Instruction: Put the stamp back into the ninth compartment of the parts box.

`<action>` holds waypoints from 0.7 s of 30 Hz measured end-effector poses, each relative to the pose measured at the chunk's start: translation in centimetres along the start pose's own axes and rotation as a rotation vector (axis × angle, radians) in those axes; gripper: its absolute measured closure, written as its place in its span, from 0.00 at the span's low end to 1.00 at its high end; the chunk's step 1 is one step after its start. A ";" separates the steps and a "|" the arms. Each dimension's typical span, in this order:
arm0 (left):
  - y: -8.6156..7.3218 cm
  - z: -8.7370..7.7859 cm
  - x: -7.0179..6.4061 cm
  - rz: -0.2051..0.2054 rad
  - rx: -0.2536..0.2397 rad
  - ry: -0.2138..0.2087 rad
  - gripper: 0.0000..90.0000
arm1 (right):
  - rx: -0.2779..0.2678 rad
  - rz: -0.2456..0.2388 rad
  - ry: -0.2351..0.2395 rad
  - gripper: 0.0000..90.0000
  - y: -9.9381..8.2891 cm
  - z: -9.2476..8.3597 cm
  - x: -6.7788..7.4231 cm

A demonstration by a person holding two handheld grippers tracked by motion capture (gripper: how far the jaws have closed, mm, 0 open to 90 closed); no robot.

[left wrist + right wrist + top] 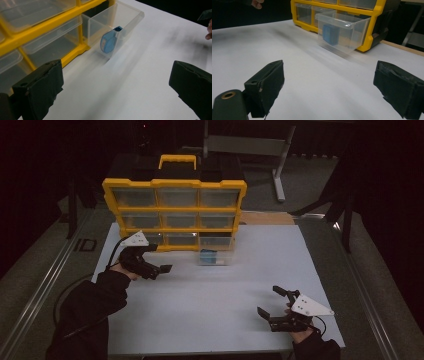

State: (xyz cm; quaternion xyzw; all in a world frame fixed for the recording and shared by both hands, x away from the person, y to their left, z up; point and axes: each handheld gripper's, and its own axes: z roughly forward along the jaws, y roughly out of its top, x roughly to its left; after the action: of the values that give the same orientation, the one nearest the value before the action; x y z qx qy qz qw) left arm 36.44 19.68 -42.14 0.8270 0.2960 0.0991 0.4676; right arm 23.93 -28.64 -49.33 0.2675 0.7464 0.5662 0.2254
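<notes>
Nearest the high camera, the right gripper point(272, 307), jaws spread wide and empty, well in front of the yellow drawer organiser point(175, 212) and toward its right side. White table top point(215, 295) spread under everything. Left gripper point(159, 268) just in front of the organiser's left end, jaws also wide, holding nothing. Clear drawer point(342, 32) pulled out from the organiser's bottom right slot. Inside it, upright, a small blue tape dispenser point(108, 42).
</notes>
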 end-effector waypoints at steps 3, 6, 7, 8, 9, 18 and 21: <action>-1.0 -0.4 0.1 -0.016 -0.003 0.009 0.00 | 0.002 0.003 -0.001 0.11 0.0 0.0 0.0; -1.9 -0.7 0.0 -0.020 -0.003 0.013 0.00 | 0.002 0.001 -0.001 0.11 0.0 0.0 0.0; -2.2 -0.9 -0.1 -0.021 0.000 0.014 0.00 | 0.002 0.000 -0.001 0.11 0.0 0.0 0.0; -2.5 -1.0 -0.2 -0.024 -0.005 0.026 0.00 | 0.001 0.002 -0.001 0.11 0.0 0.0 0.0; -2.7 -1.1 -0.2 -0.025 -0.007 0.027 0.00 | 0.003 0.004 0.000 0.11 0.0 0.0 0.0; -4.7 -1.9 -1.8 -0.020 -0.019 0.049 0.00 | 0.004 -0.001 -0.001 0.11 0.0 0.0 0.0; -5.3 -2.1 -2.5 -0.015 -0.036 0.060 0.00 | 0.005 -0.002 0.001 0.11 0.0 0.1 0.1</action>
State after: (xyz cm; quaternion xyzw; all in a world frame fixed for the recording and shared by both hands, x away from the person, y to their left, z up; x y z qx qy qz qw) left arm 31.38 21.80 -45.12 0.8130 0.3142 0.1259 0.4738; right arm 23.91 -28.53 -49.32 0.2669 0.7483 0.5641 0.2249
